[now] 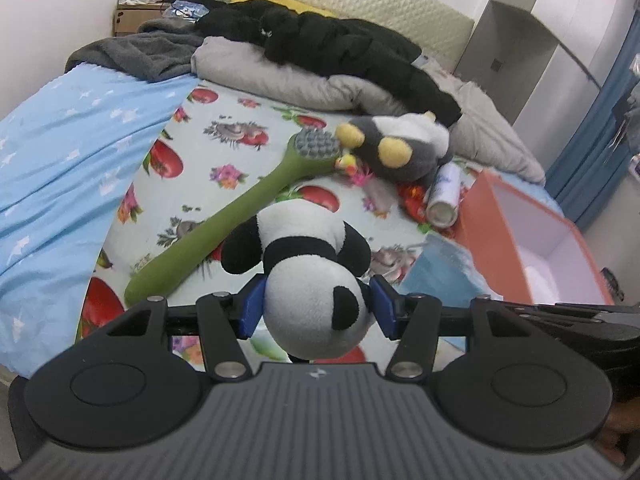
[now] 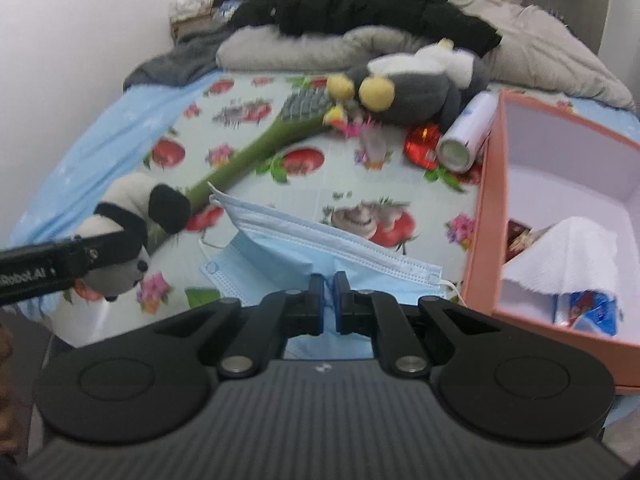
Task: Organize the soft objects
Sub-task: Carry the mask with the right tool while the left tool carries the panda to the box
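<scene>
We see the panda plush (image 1: 316,280) clamped between the blue pads of the left gripper (image 1: 316,304), squeezed at its white head and held clear above the bed (image 1: 224,148), its black limbs pointing away from the camera. The right gripper (image 2: 328,300) has its jaws pressed together on a light blue face mask (image 2: 320,240), which hangs out in front of the fingers with its ear loops trailing at both ends. In the right wrist view the panda and the left gripper show at the left edge, beside the mask. Below them, on the fruit-and-flower printed sheet, a green long-handled brush (image 1: 224,232) lies slanted, its grey bristled head toward the far end of the bed. Touching that head is a grey and white plush toy with yellow feet (image 1: 400,148), near the heaped grey blanket (image 1: 280,76) and black jacket (image 1: 352,48). A white spray can (image 2: 468,132) lies on its side just beside the plush, against the wall of an open orange box (image 2: 488,200) at the bed's right edge. Inside the box we make out a white tissue (image 2: 568,256) and some colourful packaging.
</scene>
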Available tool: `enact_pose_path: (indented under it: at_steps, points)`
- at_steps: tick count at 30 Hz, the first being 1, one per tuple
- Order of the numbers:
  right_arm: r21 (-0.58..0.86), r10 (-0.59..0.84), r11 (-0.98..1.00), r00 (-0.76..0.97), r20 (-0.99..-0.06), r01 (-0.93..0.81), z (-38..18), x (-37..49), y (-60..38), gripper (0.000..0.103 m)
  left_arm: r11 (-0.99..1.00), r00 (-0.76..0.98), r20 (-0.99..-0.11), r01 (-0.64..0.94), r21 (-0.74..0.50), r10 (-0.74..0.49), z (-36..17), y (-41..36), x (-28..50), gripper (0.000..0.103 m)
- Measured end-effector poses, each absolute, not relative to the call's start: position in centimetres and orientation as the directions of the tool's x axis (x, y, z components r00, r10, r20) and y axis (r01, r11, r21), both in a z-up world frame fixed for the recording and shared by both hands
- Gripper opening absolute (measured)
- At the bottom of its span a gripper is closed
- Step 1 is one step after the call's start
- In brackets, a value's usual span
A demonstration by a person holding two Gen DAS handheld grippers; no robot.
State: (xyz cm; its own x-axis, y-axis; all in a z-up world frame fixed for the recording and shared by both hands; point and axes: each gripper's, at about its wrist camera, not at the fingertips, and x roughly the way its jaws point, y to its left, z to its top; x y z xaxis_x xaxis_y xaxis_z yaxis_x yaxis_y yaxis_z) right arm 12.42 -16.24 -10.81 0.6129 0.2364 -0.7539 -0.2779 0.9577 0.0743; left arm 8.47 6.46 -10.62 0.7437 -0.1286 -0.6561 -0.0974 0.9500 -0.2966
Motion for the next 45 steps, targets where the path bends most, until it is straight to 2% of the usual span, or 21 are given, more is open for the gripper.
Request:
enact_pose_path:
  at_steps: [6, 14, 19, 32, 38, 45]
  points:
    - [0.112, 0.253, 0.963, 0.680, -0.689, -0.245, -6.0, 12.1, -18.2, 0.009, 0.946, 0.770, -0.614, -0.042, -0.321, -0.174, -7.0, 5.5, 8.9, 0.061]
    - [0.088, 0.235, 0.970, 0.778, -0.583, -0.227, 0.9, 12.0, -20.8, 0.009, 0.939, 0.812, -0.521, 0.091, -0.332, -0.263, -0.3, 2.5, 11.4, 0.061]
    - [0.076, 0.197, 0.979, 0.805, -0.559, -0.187, 3.4, 12.5, -23.6, 0.009, 0.937, 0.804, -0.496, 0.205, -0.283, -0.326, 4.0, -2.1, 14.1, 0.061]
    - [0.074, 0.028, 0.997, 0.774, -0.633, 0.024, 4.6, 16.1, -34.7, 0.009, 0.884, 0.642, -0.626, 0.427, -0.189, -0.443, 10.3, -16.6, 20.8, 0.061]
    - [0.086, -0.010, 0.992, 0.742, -0.670, 0.091, 4.0, 17.1, -37.7, 0.009, 0.858, 0.573, -0.671, 0.474, -0.197, -0.470, 10.9, -22.2, 23.3, 0.061]
    - [0.088, -0.013, 0.990, 0.698, -0.716, 0.109, 1.7, 17.8, -39.2, 0.009, 0.857, 0.523, -0.721, 0.477, -0.195, -0.455, 8.9, -25.3, 27.1, 0.061]
